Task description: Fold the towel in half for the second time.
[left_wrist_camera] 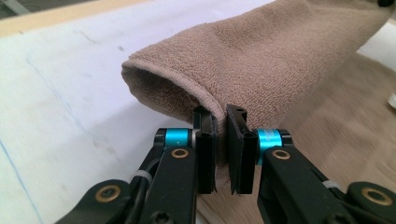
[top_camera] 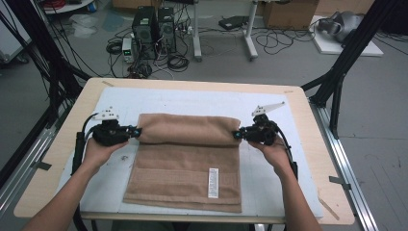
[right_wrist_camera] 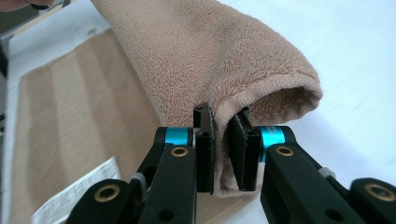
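Folding in hand: a tan towel (top_camera: 185, 161) was being doubled over on the white mat (top_camera: 274, 168), which serves as the landmark below.

High view, towel: it lay in the middle of the white mat, its far part lifted and rolled toward the near part, which lay flat with a white label (top_camera: 213, 183) up.

High view, left gripper (top_camera: 135, 131): it sat at the left end of the raised fold, above the mat's left half, held by the left hand (top_camera: 98, 150).

High view, right gripper (top_camera: 239, 134): it sat at the right end of the same fold, above the mat's right half, held by the right hand (top_camera: 275, 153).

Left gripper view, jaws: they were clamped together on the towel's (left_wrist_camera: 261, 60) hemmed edge, the cloth arching off the mat (left_wrist_camera: 56, 102) like an open tube.

Right gripper view, jaws: they were pinched on the towel's (right_wrist_camera: 210, 56) edge at the other corner, with the label (right_wrist_camera: 74, 198) on the flat layer beside them, over the mat (right_wrist_camera: 355, 56).

Done so far: both far corners looked gripped and raised clear of the mat.

Left to do: by my judgement, the fold had to be carried to the near hem, laid edge to edge, and released.
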A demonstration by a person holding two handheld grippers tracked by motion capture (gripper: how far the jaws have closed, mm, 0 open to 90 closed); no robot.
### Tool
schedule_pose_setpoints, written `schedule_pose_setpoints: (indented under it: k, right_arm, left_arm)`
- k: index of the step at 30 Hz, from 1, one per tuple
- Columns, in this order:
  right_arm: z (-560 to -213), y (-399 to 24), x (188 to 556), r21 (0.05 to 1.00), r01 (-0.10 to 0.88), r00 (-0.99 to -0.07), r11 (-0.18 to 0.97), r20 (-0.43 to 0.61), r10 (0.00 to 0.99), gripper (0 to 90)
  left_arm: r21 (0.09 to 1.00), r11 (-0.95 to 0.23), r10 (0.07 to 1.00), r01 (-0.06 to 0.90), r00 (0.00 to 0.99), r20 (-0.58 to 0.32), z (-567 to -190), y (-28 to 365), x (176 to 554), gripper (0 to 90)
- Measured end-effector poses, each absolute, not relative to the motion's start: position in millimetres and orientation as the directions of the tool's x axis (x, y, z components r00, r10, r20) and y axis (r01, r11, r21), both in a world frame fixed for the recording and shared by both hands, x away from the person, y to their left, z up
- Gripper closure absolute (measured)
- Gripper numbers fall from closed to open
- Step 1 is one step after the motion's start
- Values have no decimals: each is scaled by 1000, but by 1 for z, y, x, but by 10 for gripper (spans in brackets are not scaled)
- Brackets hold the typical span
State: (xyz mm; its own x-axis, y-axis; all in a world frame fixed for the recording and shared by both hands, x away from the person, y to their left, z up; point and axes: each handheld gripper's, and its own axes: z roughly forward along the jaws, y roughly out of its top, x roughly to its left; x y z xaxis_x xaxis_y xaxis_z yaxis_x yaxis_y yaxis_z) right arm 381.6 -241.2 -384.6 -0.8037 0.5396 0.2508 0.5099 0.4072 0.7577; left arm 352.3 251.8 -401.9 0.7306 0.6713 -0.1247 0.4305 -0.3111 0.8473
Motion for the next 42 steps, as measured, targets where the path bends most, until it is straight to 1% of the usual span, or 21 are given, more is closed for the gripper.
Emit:
schedule_pose_setpoints:
  k: [4,7,10,11,12,13,15,17,20,24,31,32,38,42]
  right_arm:
    - [-402,-240,363,739,515,-813,435,260,522,813]
    - [-416,-239,354,724,528,-809,444,270,522,810]
    - [-428,-239,350,704,548,-799,451,283,530,789]
    - [-428,-239,349,715,539,-802,445,274,530,777]
    - [-427,-239,348,714,537,-801,449,267,535,734]
    - [-425,-239,348,715,532,-801,454,252,543,670]
    - [-420,-241,347,716,525,-804,459,240,545,617]
    - [-415,-244,346,727,518,-802,451,231,550,535]
    - [-406,-249,346,742,506,-802,440,218,556,490]
    - [-396,-254,348,754,501,-792,424,201,577,441]
    - [-382,-248,366,761,480,-787,437,154,597,419]
    - [-381,-247,369,758,486,-786,435,162,597,419]
    - [-388,-235,389,736,508,-781,447,176,599,416]
    - [-399,-225,398,709,527,-783,468,191,592,417]
  left_arm:
    - [823,-351,656,446,745,-124,-416,253,333,824]
    - [809,-366,656,460,745,-126,-428,254,327,814]
    - [794,-382,655,474,745,-129,-434,255,327,777]
    - [794,-385,658,471,743,-121,-433,255,326,761]
    - [794,-387,661,470,741,-117,-432,255,326,725]
    - [791,-391,662,470,741,-113,-430,255,326,694]
    - [788,-407,672,462,735,-84,-427,256,325,610]
    - [787,-403,676,466,731,-86,-423,259,323,555]
    - [798,-393,680,458,729,-83,-415,265,321,487]
    - [811,-376,700,448,711,-68,-403,269,325,439]
    - [824,-354,720,442,691,-61,-387,263,349,424]
    - [816,-360,724,453,687,-63,-387,261,353,424]
    - [806,-344,733,482,674,-91,-395,252,375,421]
    - [774,-354,744,526,659,-107,-408,249,385,410]
